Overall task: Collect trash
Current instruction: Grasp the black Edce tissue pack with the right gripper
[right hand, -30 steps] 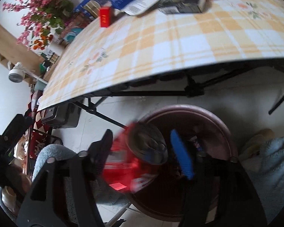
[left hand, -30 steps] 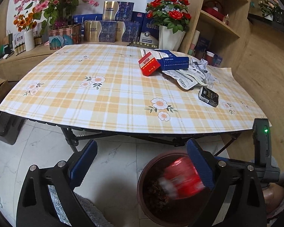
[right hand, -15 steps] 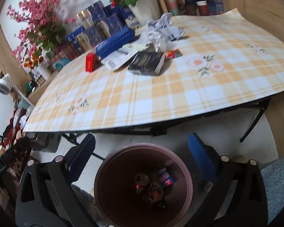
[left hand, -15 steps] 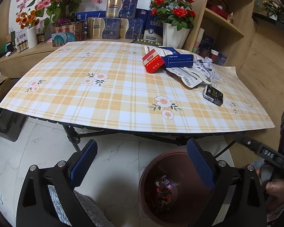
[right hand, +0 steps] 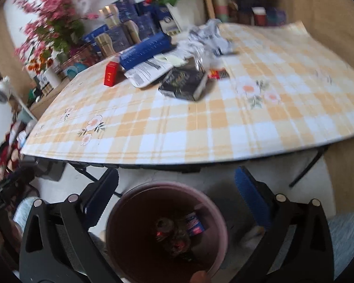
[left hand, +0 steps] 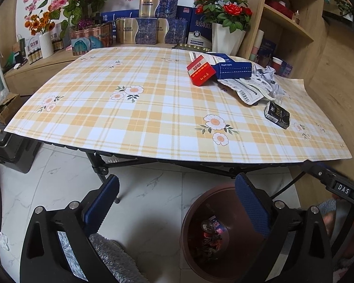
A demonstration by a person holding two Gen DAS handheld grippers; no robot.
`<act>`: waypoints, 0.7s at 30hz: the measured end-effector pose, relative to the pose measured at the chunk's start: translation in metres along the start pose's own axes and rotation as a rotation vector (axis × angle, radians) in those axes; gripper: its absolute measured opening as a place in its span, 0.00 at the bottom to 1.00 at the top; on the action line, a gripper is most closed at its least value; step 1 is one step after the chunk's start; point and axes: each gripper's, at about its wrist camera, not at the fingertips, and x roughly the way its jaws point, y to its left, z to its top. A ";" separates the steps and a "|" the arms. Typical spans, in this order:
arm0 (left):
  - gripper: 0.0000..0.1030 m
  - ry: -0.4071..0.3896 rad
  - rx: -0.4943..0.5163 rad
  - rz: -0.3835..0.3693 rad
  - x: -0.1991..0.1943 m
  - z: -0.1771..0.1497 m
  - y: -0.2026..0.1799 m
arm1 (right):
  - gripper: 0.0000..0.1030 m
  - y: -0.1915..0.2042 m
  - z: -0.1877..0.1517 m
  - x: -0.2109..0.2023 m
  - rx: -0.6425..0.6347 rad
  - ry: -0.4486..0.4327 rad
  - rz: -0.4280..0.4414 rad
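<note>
A dark red bin (left hand: 200, 214) (right hand: 120, 212) stands on the floor below the table's front edge, with crushed cans (left hand: 211, 231) (right hand: 172, 233) inside. On the checked table (left hand: 134, 122) (right hand: 224, 129) lie a red box (left hand: 200, 72) (right hand: 111, 76), a blue box (left hand: 233, 70) (right hand: 145, 50), a black packet (left hand: 277, 114) (right hand: 184, 83), a printed wrapper (left hand: 244, 89) (right hand: 148, 72) and crumpled paper (left hand: 267, 73) (right hand: 207, 34). My left gripper (left hand: 175, 200) is open and empty above the floor. My right gripper (right hand: 177, 195) is open and empty over the bin.
Flower vases (left hand: 226, 37), stacked gift boxes (left hand: 139, 31) and a wooden shelf unit (left hand: 292, 23) stand behind the table. Black folding legs (left hand: 99, 165) run under it. A dark case (left hand: 9, 148) sits on the floor at left.
A red can fell from my right gripper into the bin. Both grippers have since risen and tilted up towards the table; the right view is still blurred with motion.
</note>
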 end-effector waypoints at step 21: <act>0.94 -0.151 0.024 0.057 -0.019 0.043 0.012 | 0.94 -0.010 0.090 0.054 -0.085 0.039 -0.073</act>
